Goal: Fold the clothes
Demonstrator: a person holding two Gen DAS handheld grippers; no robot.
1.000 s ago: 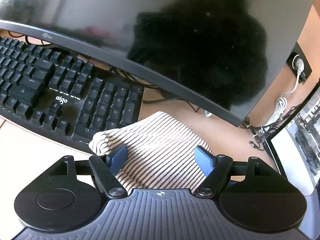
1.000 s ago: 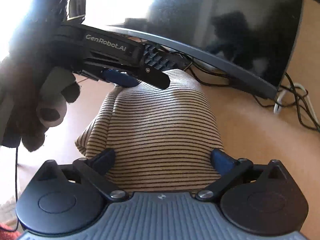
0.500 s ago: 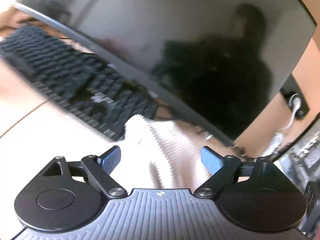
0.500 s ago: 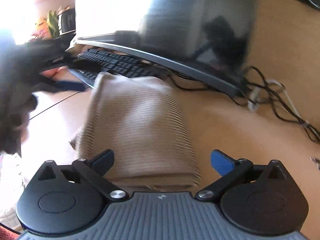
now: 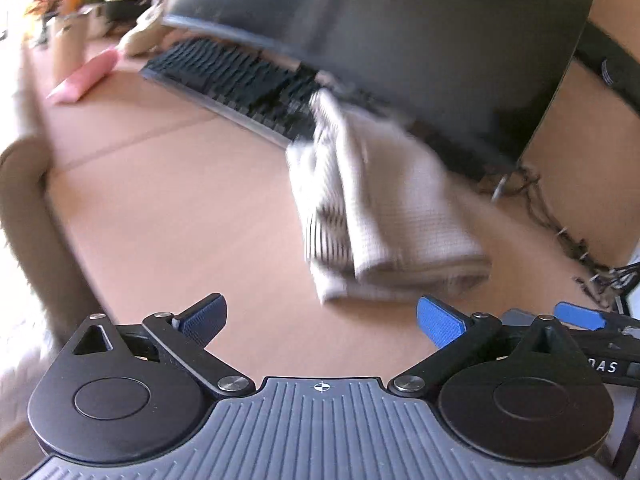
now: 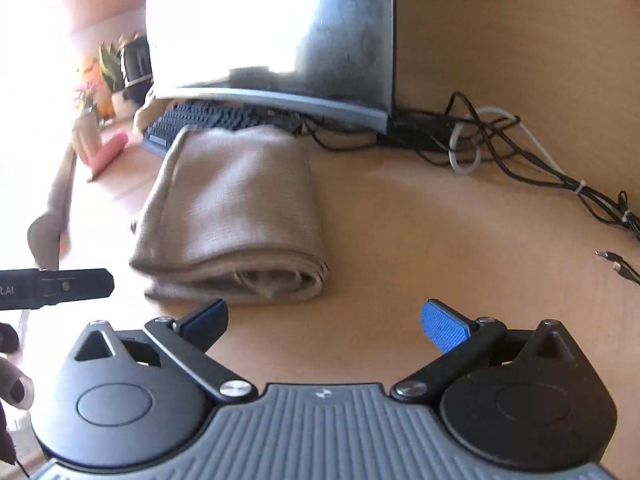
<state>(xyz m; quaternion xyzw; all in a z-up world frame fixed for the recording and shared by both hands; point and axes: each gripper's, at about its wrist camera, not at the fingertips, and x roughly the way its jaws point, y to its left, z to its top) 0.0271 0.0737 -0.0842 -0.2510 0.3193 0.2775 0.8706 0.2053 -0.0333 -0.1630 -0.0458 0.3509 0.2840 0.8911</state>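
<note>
At twelve o'clock on the surface (image 6: pixel 400 240) the shirt (image 6: pixel 232 216) lies folded. My left gripper (image 5: pixel 320 320) is opening, empty; right gripper (image 6: pixel 324 320) released. Next, I judge: fetch another garment.

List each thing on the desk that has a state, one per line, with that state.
Striped garment: folded into a bundle, flat on the desk, far end at the keyboard.
Left claw: jaws opening, nothing between them.
Right claw: open, empty, short of the garment.
Monitor: screen dark.
Keyboard: partly under the monitor.
Cables: loose, tangled.
</note>
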